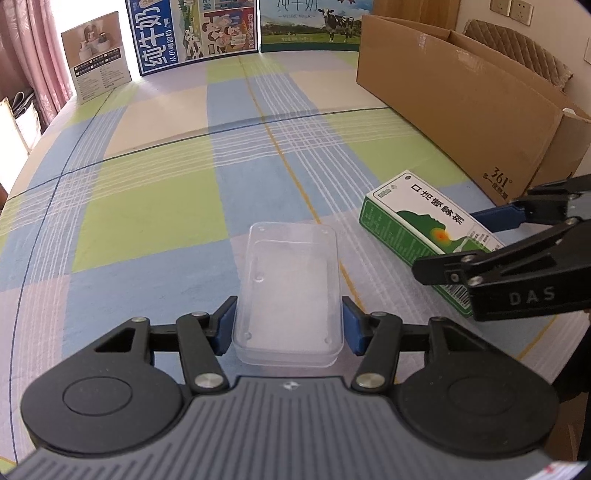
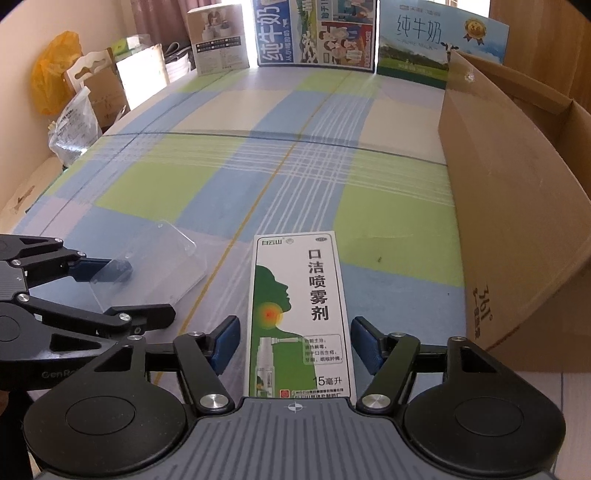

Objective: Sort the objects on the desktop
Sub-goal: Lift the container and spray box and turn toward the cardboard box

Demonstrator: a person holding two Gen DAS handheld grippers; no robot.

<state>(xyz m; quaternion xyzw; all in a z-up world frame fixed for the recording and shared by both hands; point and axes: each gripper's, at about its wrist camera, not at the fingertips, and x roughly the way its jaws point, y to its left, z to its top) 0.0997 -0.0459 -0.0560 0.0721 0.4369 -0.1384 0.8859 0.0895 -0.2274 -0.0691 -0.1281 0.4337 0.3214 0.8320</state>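
Observation:
A clear plastic box [image 1: 291, 280] lies on the checked tablecloth [image 1: 147, 206], and my left gripper [image 1: 288, 325] is shut on its near end, a blue pad pressing each long side. From the right wrist view the same clear box [image 2: 159, 258] shows with the left gripper [image 2: 149, 291] around it. A green and white mouth-spray carton [image 2: 299, 314] lies flat between the jaws of my right gripper [image 2: 295, 343], which stands open; cloth shows between the left pad and the carton. From the left wrist view the carton [image 1: 424, 221] lies right of the clear box, with the right gripper [image 1: 447, 242] straddling it.
A big open cardboard box [image 1: 461, 110] [image 2: 517, 221] stands along the table's right side. Milk cartons and printed boards [image 2: 317, 33] line the far edge. Bags and cardboard [image 2: 74, 107] are piled beyond the table's left edge.

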